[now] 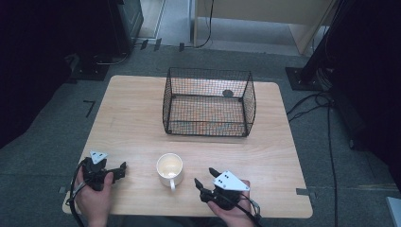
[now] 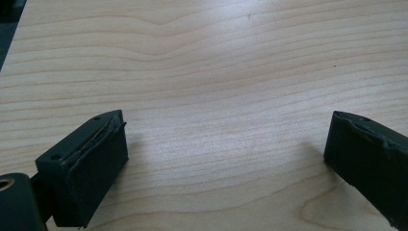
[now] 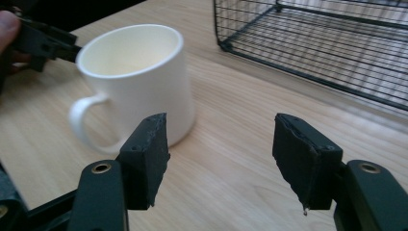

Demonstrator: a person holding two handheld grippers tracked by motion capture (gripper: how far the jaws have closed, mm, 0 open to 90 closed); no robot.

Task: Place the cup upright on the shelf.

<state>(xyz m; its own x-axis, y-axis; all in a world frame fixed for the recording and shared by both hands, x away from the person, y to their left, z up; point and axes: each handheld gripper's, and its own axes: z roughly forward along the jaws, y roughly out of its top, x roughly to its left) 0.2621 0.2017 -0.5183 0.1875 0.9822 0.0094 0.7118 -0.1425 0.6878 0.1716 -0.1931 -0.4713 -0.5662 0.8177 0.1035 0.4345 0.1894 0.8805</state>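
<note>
A white mug (image 1: 169, 169) stands upright and empty on the wooden table (image 1: 132, 123), near its front edge, handle toward the person. In the right gripper view the mug (image 3: 137, 82) is just left of and beyond my left jaw, not between the jaws. My right gripper (image 1: 204, 176) (image 3: 221, 120) is open to the mug's right and holds nothing. To the mug's left, my left gripper (image 1: 121, 171) (image 2: 227, 118) is open over bare wood, jaws pointing toward the mug. A black wire basket (image 1: 209, 101) (image 3: 312, 43) sits empty behind the mug.
Bare table (image 2: 216, 57) lies under and ahead of the left jaws. The other hand's gripper (image 3: 43, 41) shows behind the mug. Around the table are grey floor, cables (image 1: 326, 142) at the right and dark equipment at the back left.
</note>
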